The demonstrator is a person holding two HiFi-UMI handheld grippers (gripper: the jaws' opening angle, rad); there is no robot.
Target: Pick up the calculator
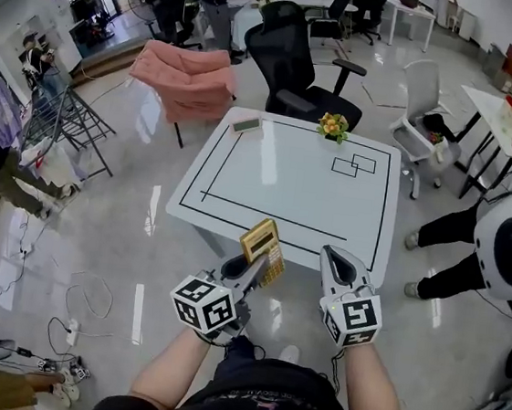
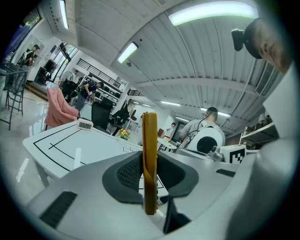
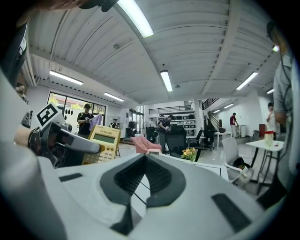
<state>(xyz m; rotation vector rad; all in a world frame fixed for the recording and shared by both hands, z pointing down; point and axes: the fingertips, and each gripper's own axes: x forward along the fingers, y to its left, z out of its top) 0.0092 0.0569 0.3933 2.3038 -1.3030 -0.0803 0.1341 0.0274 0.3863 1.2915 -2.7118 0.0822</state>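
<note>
A yellow calculator [image 1: 263, 250] stands on edge in my left gripper [image 1: 247, 268], which is shut on it just short of the white table's [image 1: 239, 188] near edge. In the left gripper view the calculator [image 2: 150, 159] shows as a thin yellow slab pinched between the two dark pads. From the right gripper view the same calculator [image 3: 104, 142] appears at the left with its display and keys facing me. My right gripper [image 1: 339, 266] is shut and holds nothing, level with the left one. Its closed fingertips [image 3: 145, 161] point over the table.
On the table stand a small digital clock [image 1: 247, 125] at the far left corner and a flower pot [image 1: 333, 126] at the far edge, with black tape lines across the top. Behind it are a black office chair [image 1: 291, 61] and a pink-draped chair [image 1: 186, 79]. A person in a white helmet [image 1: 509, 239] stands at the right.
</note>
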